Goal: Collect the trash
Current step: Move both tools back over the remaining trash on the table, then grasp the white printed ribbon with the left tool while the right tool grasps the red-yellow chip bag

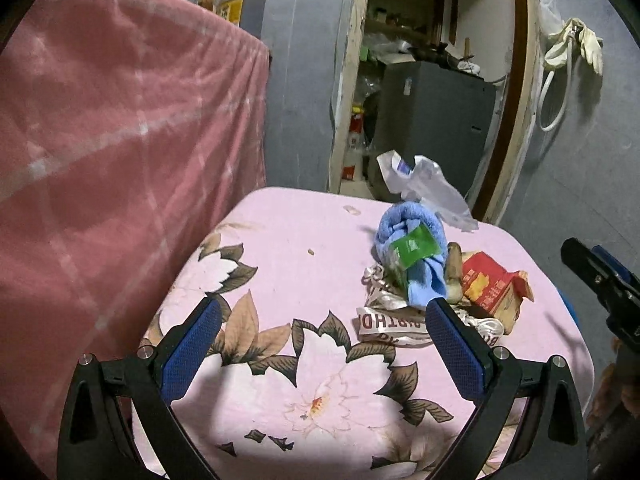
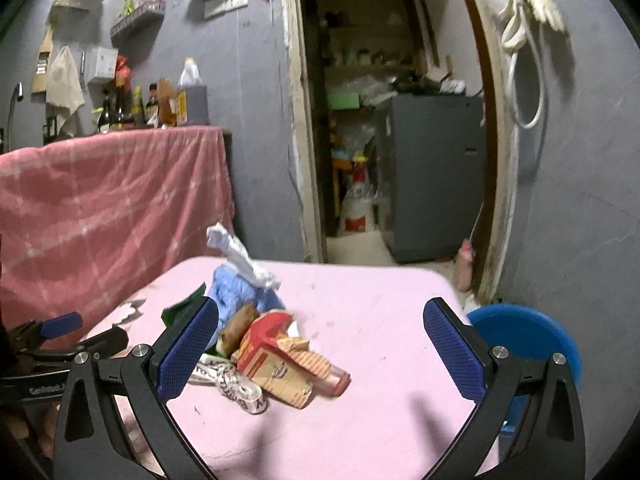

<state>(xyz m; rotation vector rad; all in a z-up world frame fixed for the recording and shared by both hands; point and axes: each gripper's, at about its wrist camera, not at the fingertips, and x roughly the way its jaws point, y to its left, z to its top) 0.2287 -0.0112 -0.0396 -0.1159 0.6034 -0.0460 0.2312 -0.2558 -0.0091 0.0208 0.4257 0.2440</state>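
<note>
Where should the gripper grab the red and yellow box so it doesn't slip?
Probably across the flat sides of the red and yellow box, near its middle. It lies tipped over and crumpled on the pink table, with torn flaps sticking out. Bring the open right gripper from above and the near side, since other trash crowds behind.

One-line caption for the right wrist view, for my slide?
Open right gripper approaches a trash pile on the pink-covered table.

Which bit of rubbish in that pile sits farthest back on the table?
The crumpled white plastic bag, sticking up behind the blue cloth; the red carton and printed ribbon lie nearer.
</note>
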